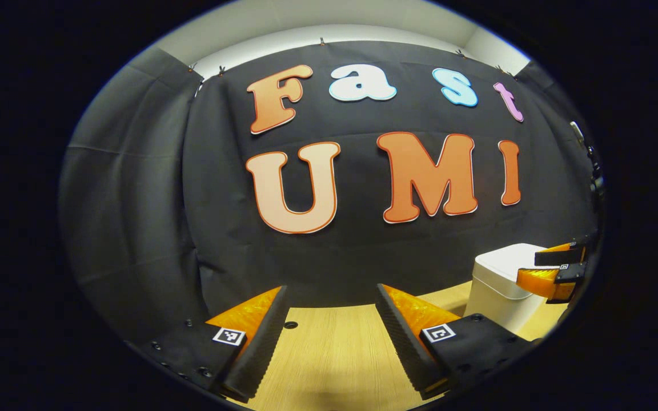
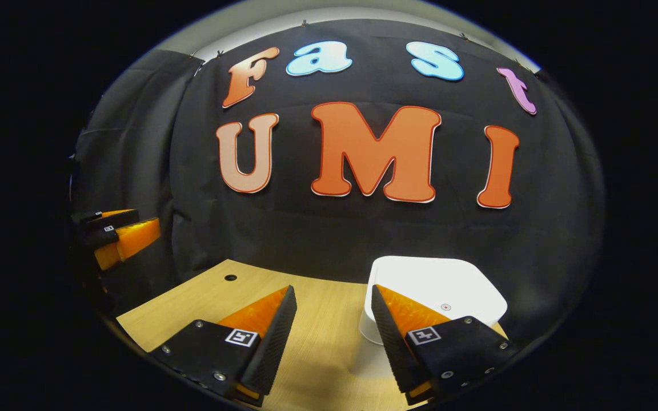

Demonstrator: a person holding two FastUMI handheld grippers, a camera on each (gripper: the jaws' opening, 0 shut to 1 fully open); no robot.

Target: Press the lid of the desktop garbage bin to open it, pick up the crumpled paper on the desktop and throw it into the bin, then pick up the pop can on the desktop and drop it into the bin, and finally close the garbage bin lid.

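Right claw (image 2: 332, 297) gapes wide above the bin (image 2: 466, 288), lid down, near the counter's (image 2: 317, 342) back edge. Left claw (image 1: 332, 297) wide, empty.

Each gripper (image 1: 332, 325) (image 2: 329, 328) carries wedge-shaped fingers with ribbed inner pads (image 1: 263, 337), black mounts with silver screws (image 2: 446, 374), and small square black-and-white markers (image 2: 241, 337), seemingly alike.

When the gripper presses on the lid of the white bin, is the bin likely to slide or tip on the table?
The bin looks like light plastic standing on a smooth wooden table, so a sideways push would probably slide it. Its body is squat and wide, so tipping seems unlikely. The lid is flat, and a straight downward press by the right gripper, whose jaws are open, should keep it steady.
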